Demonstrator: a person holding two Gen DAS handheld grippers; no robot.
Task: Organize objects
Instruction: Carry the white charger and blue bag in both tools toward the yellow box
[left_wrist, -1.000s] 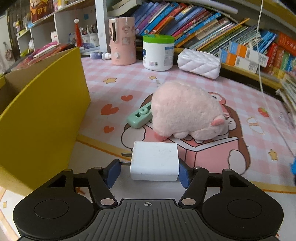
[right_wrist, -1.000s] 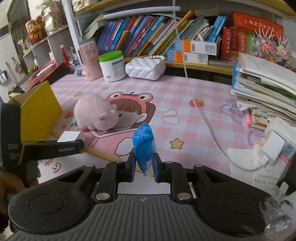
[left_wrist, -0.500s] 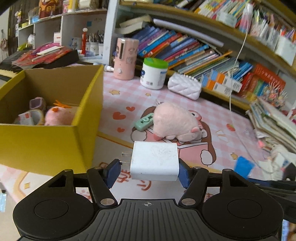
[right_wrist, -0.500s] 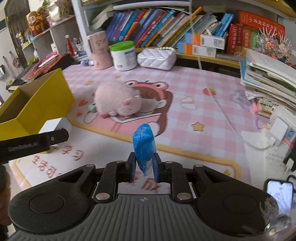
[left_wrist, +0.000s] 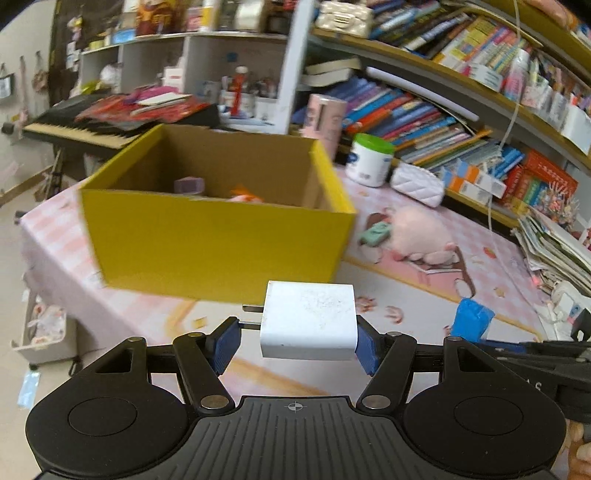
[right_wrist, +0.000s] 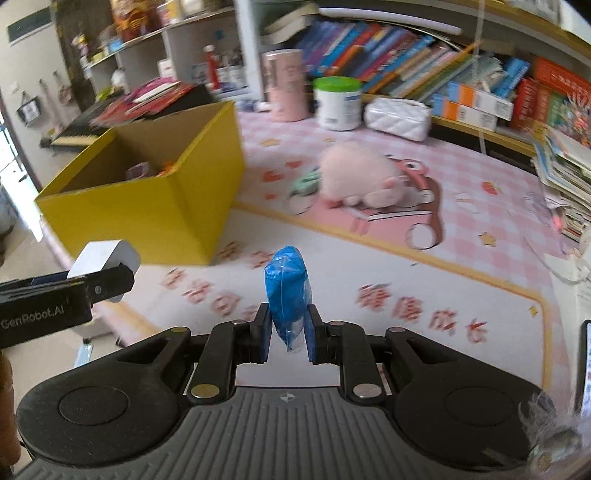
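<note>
— Two tongs, both loaded?
— Yes. Left tongs (left_wrist: 297, 341) clamp a white charger (left_wrist: 308, 319) near the yellow box (left_wrist: 218, 240); right tongs (right_wrist: 287, 338) pinch a blue packet (right_wrist: 288, 291) above the bench (right_wrist: 369, 266).

Curved wooden bookshelf (left_wrist: 461, 122) runs along the back, packed with upright and leaning books. White cubby shelving unit (left_wrist: 192, 62) stands left of it, cluttered. Keyboard piano (left_wrist: 70, 129) sits beyond the table. Pale floor (left_wrist: 22, 206) visible left. Pink checked table mat (right_wrist: 461, 177) is evenly lit.
</note>
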